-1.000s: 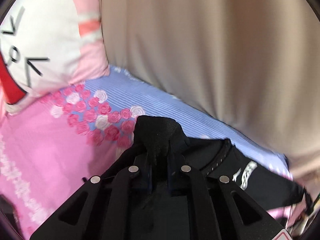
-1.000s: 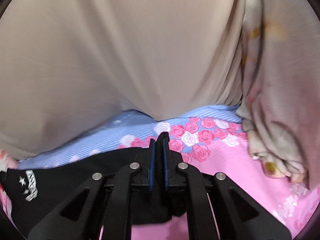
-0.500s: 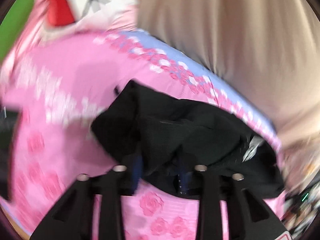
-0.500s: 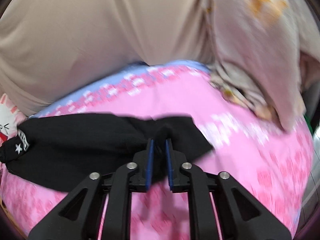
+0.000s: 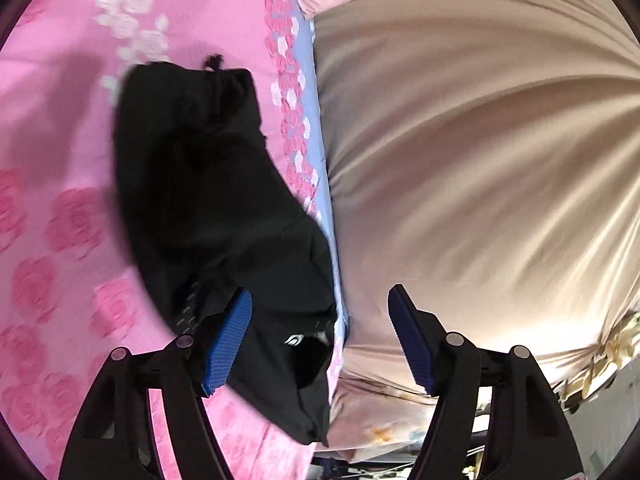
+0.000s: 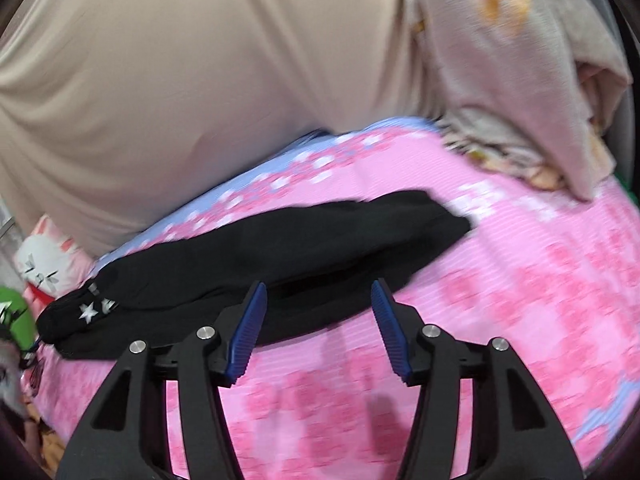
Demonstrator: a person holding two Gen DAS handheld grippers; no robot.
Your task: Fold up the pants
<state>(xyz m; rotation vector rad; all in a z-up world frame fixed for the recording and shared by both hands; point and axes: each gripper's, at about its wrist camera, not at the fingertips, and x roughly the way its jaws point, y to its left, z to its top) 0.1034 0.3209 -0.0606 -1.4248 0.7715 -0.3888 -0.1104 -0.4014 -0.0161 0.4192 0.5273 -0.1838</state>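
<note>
The black pants point(image 6: 280, 248) lie folded in a long strip on the pink rose-patterned bed cover point(image 6: 520, 280), with white stars and lettering at their left end. My right gripper point(image 6: 318, 300) hovers at their near edge, jaws opening, the blue pads clear of the cloth. In the left wrist view the pants point(image 5: 208, 184) run away from me, a drawstring at the far end. My left gripper point(image 5: 320, 312) is rolled sideways over their near end, jaws opening. Cloth lies under the gap but the pads do not press it.
A beige curtain-like cloth point(image 6: 180, 60) hangs along the bed's far side. A crumpled pale blanket point(image 6: 520, 80) is heaped at the right. A white cat pillow point(image 6: 48, 256) and a green object point(image 6: 16, 316) sit at the left end.
Both grippers, shut on the pants a second ago, carried the cloth down onto the bed and let go. The left gripper rolled sideways. The pants now lie flat.
</note>
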